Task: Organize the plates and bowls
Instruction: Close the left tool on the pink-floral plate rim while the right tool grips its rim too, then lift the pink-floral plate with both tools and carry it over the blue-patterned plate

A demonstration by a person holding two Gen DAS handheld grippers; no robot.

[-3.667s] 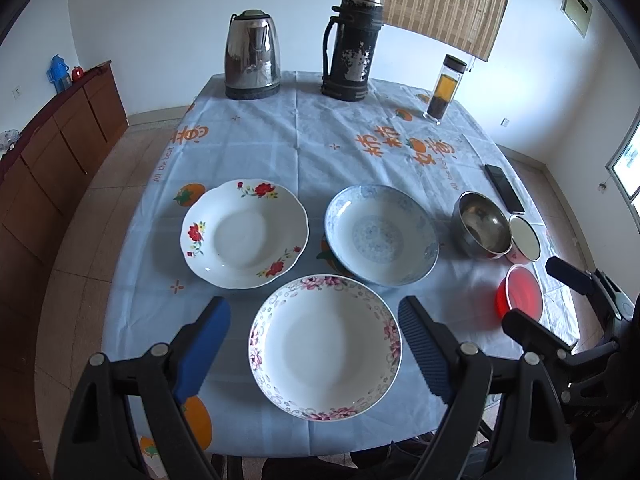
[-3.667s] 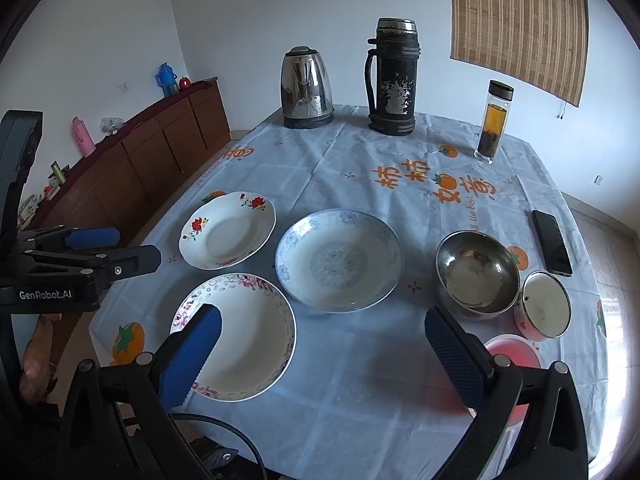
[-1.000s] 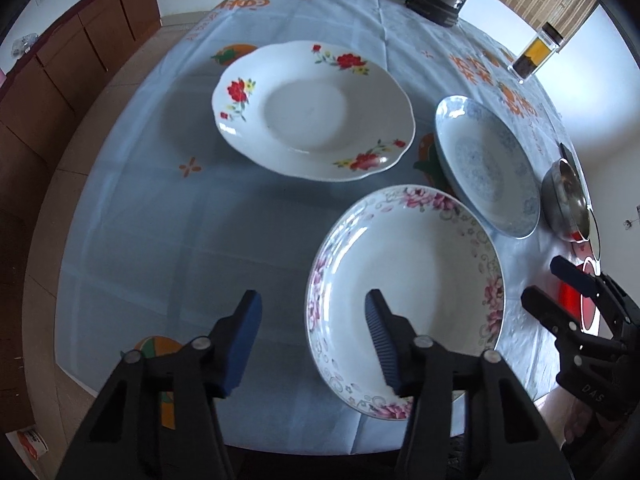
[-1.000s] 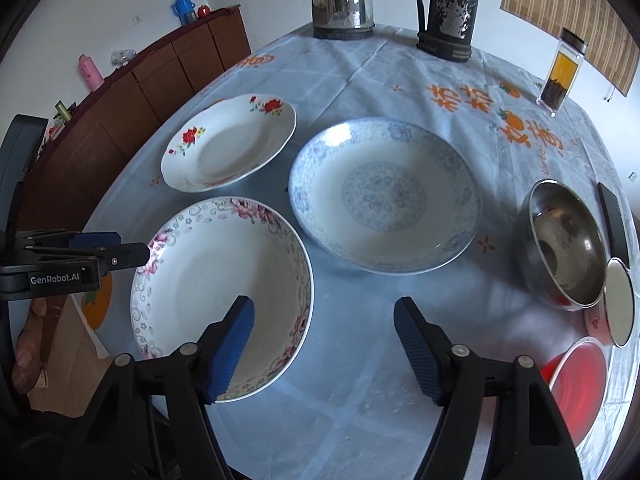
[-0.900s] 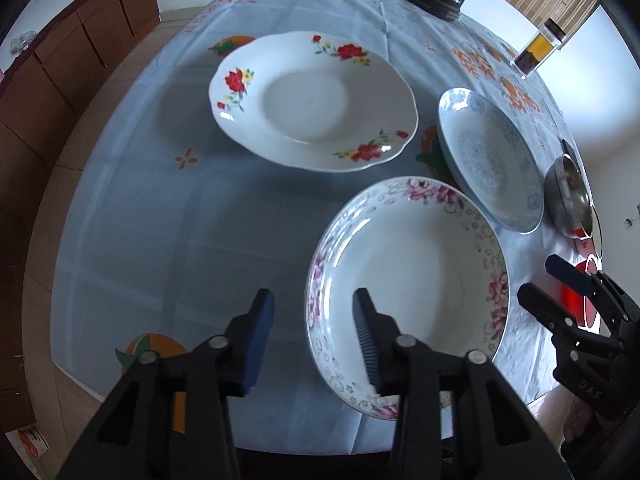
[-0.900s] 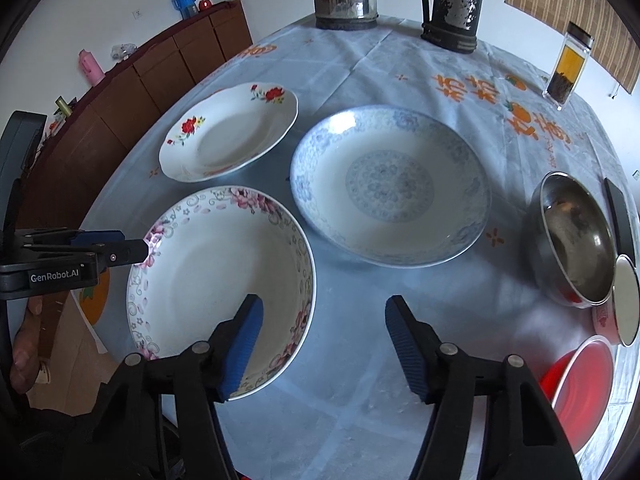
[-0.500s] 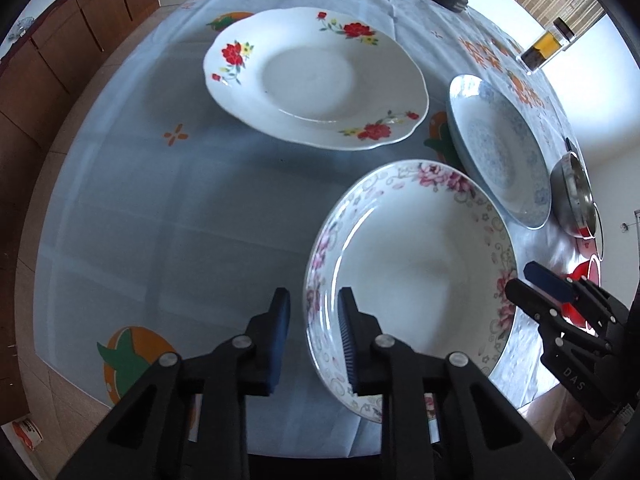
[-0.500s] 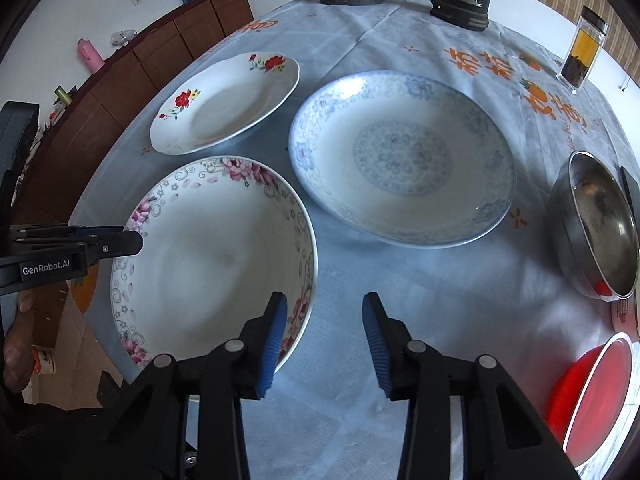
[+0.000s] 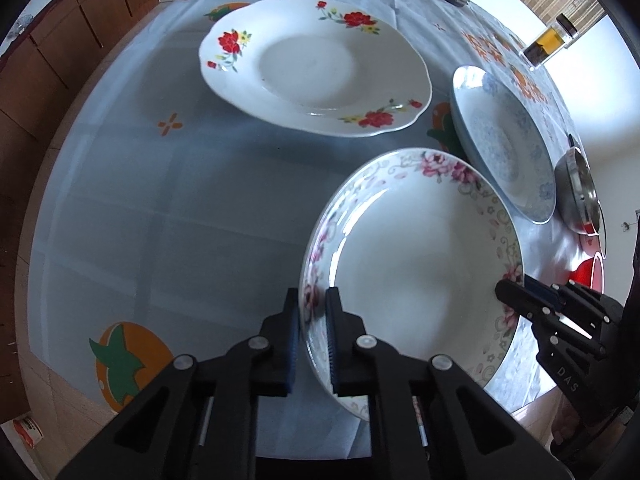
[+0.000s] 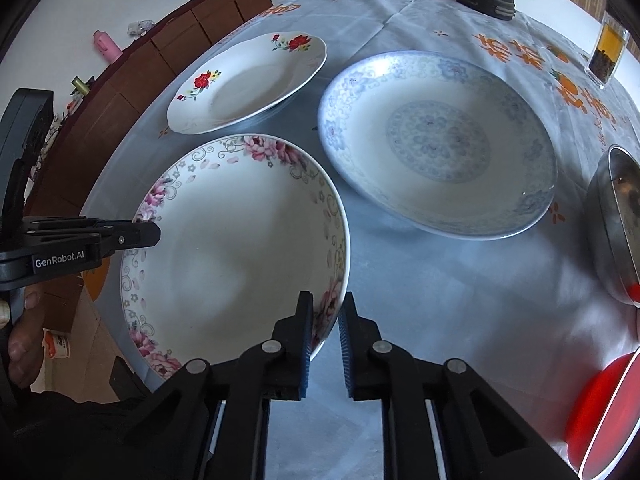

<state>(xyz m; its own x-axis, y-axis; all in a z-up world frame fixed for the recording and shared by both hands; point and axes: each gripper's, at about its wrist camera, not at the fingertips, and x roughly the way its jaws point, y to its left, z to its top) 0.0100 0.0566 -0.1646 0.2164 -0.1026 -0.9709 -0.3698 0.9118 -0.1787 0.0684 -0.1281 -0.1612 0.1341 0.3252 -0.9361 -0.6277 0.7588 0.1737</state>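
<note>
Left gripper (image 10: 154,234) body, seen off to the left of the right gripper's fingers: white lettering "GenRobot.AI".
Right gripper (image 9: 506,292) body, seen off to the right of the left gripper's fingers: pale lettering "DAS", possibly only part of a longer word.
Tablecloth (image 10: 460,272) on the worktop, far ahead and to the right of the right gripper: large orange characters, too distorted to read.
Tablecloth far edge, ahead of the left gripper: orange lettering upside down, not legible.
</note>
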